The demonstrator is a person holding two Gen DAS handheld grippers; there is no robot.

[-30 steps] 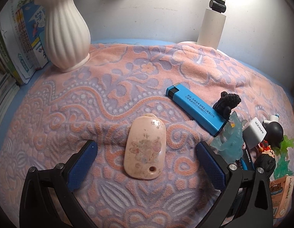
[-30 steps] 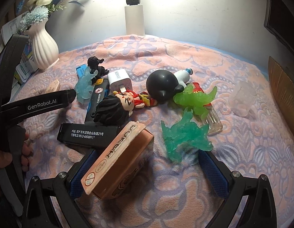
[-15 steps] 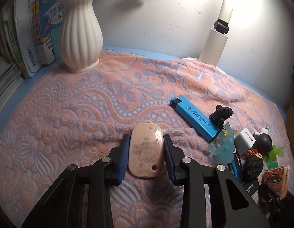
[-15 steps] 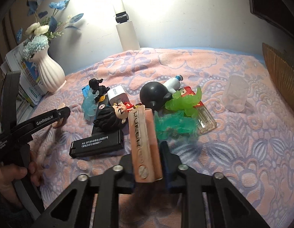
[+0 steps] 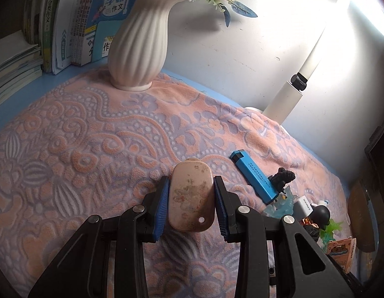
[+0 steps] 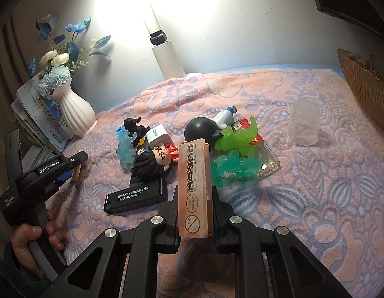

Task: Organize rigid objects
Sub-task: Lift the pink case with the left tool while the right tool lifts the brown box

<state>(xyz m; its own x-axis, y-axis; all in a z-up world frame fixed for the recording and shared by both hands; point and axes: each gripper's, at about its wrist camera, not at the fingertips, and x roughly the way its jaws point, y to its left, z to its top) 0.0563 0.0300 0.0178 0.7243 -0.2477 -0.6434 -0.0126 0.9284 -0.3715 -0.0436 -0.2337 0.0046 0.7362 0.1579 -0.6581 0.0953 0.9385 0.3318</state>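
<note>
My left gripper is shut on a pale pink oval case and holds it above the pink patterned cloth. My right gripper is shut on an orange-brown box, held on edge above the cloth. A pile of small objects lies beyond it: a black lighter, a black-haired figurine, a black ball toy, green toys, a clear lighter and a white charger. A blue lighter lies right of the pink case.
A white ribbed vase with flowers stands at the back left, books behind it. A white lamp post stands at the back wall. A clear cup stands at the right, near a brown ribbed bowl.
Both grippers closed from open: the left on the pink case, the right on the orange-brown box. Both then lifted their objects off the cloth.
</note>
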